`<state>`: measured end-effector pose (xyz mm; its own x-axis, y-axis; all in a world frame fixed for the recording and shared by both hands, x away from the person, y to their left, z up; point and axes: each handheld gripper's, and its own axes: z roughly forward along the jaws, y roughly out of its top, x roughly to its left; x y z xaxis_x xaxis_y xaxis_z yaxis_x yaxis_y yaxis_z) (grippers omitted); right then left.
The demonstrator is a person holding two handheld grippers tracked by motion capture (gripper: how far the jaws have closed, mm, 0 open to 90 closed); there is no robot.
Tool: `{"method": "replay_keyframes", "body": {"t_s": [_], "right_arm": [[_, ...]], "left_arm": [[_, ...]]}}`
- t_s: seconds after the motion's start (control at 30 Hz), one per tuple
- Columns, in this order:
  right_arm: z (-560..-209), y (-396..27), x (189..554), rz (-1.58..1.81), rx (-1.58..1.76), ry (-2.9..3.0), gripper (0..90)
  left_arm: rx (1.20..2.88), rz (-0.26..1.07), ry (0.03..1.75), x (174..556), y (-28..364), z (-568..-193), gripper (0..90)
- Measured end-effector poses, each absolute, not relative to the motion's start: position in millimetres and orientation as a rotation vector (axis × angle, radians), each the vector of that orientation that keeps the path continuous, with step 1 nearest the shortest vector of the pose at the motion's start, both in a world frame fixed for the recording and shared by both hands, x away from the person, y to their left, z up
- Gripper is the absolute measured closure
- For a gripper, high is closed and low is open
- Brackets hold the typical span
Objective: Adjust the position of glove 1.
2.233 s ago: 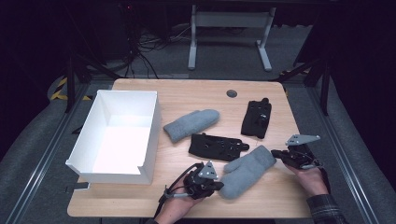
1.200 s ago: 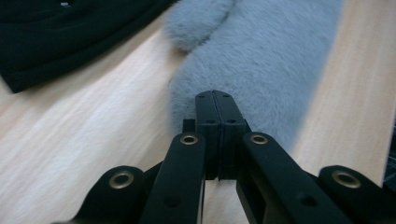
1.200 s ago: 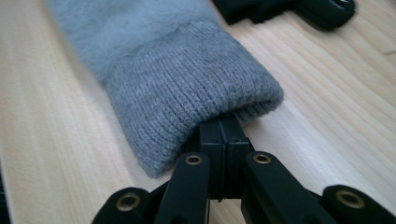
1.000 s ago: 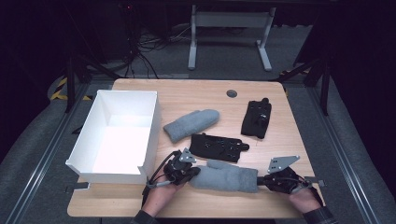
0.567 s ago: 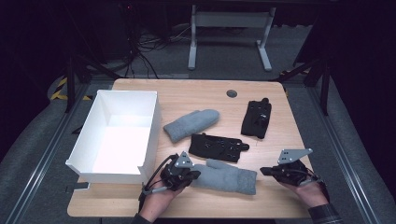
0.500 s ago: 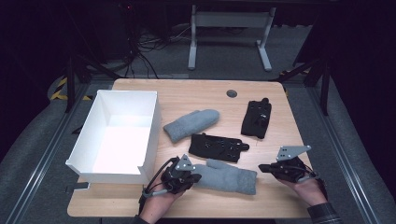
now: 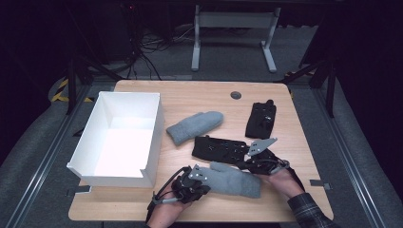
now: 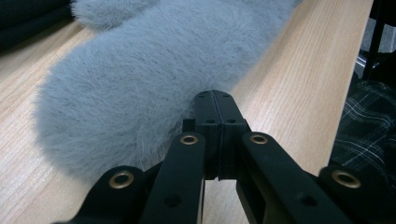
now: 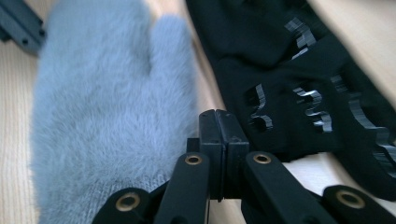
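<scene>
— So where is the near grey mitten (image 7: pixel 231 179) right now?

— Flat on the surface (image 7: pixel 199 97) at the front edge. The left tool (image 7: pixel 196 182) sits at its fingertip end, jaws pressed together; whether any fur is pinched I cannot tell. The right tool (image 7: pixel 253 164), jaws also closed with nothing between them, is by the cuff, next to the long black glove (image 7: pixel 219 148).

— How should the step go?

— I'd judge it wants a firm bite well into the fleece at both ends, then a level lift so it doesn't sag.

— Anything in the way?

— That black glove touches the mitten's far edge and could snag. The white box (image 7: pixel 153 128) stands just left; the second grey mitten (image 7: pixel 195 127) and small black glove (image 7: pixel 261 119) lie farther back.
</scene>
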<state>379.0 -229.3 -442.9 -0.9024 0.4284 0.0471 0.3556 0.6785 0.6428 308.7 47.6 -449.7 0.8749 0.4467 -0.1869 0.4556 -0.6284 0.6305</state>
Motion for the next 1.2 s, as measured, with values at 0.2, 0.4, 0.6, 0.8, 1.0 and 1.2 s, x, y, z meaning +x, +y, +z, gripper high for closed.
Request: {"method": "replay_keyframes", "body": {"t_s": [0.2, 0.4, 0.6, 0.8, 1.0, 1.2], "right_arm": [[-446, -224, 373, 1.007, 0.607, 2.834, 90.0], [-448, -220, 360, 1.004, 0.535, 2.889, 90.0], [-449, -213, 346, 1.025, 0.462, 2.940, 90.0], [-449, -206, 336, 1.058, 0.407, 2.974, 90.0], [-448, -194, 328, 1.113, 0.322, 3.002, 90.0], [-448, -181, 322, 1.147, 0.258, 3.004, 90.0]], "left_arm": [[2.344, -0.009, 0.658, 311, 48, -450, 90.0], [2.325, 0.011, 0.686, 318, 50, -450, 90.0], [2.317, 0.016, 0.692, 325, 48, -449, 90.0], [2.313, 0.001, 0.697, 332, 46, -448, 90.0], [2.309, -0.018, 0.693, 335, 42, -448, 90.0], [2.302, -0.026, 0.682, 342, 35, -447, 90.0]]}}
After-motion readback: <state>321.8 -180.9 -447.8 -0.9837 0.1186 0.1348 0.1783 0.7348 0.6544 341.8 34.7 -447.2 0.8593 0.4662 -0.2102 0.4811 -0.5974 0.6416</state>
